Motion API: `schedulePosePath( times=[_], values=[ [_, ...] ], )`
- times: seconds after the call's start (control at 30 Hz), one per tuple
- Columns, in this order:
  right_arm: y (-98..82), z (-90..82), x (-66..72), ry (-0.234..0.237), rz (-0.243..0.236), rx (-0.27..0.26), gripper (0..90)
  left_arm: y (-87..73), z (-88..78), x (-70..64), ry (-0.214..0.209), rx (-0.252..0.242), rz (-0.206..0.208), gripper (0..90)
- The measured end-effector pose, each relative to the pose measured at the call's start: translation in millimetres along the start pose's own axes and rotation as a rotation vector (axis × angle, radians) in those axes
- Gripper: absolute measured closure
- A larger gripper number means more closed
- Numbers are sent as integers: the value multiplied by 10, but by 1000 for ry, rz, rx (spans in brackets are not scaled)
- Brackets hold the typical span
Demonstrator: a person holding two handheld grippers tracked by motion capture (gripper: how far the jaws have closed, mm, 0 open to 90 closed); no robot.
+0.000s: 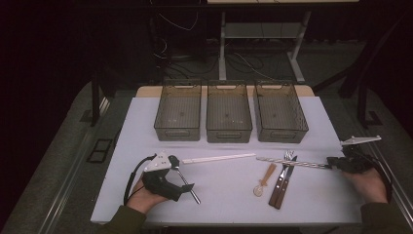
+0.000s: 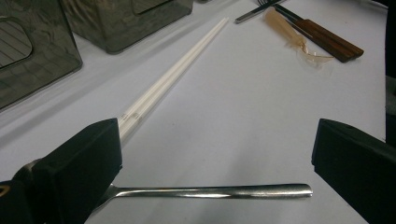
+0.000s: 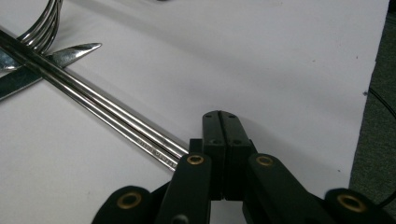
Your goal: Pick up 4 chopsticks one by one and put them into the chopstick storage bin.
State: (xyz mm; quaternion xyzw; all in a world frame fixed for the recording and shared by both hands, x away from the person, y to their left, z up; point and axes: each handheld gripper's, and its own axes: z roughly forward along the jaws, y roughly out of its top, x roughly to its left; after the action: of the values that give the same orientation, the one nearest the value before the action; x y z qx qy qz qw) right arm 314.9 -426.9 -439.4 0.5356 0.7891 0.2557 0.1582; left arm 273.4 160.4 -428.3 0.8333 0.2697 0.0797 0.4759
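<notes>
The left tongs (image 1: 187, 187) rest on the near left part of the desk (image 1: 311, 117), and their jaws stand released, wide apart. A metal spoon (image 2: 210, 191) lies flat between them, its handle crossing the gap, so it seems the hand is set here to close on this handle. The pads do not press it yet. Just beside it, the white chopsticks (image 2: 173, 77) lie as a pair and point away toward the far right.

The right tongs (image 3: 220, 140) lie at the near right, and their jaws are clenched together with nothing between them. The steel chopsticks (image 3: 93, 109) end just beside these tongs and cross over a knife (image 3: 70, 52) and a fork (image 3: 39, 28).

Three bins (image 1: 229, 113) stand in a row on the far side, probably to receive the sorted cutlery. A wooden spoon (image 1: 265, 180) lies in the middle, near the wooden knife handles (image 1: 280, 187).
</notes>
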Motion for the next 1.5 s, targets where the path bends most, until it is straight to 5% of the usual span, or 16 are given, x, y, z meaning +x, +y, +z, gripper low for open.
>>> schedulePosePath(
  times=[1.5],
  values=[
    [-165,-146,274,8,-67,39,900,-4,17,-13,-11,6,-1,3]
  ],
)
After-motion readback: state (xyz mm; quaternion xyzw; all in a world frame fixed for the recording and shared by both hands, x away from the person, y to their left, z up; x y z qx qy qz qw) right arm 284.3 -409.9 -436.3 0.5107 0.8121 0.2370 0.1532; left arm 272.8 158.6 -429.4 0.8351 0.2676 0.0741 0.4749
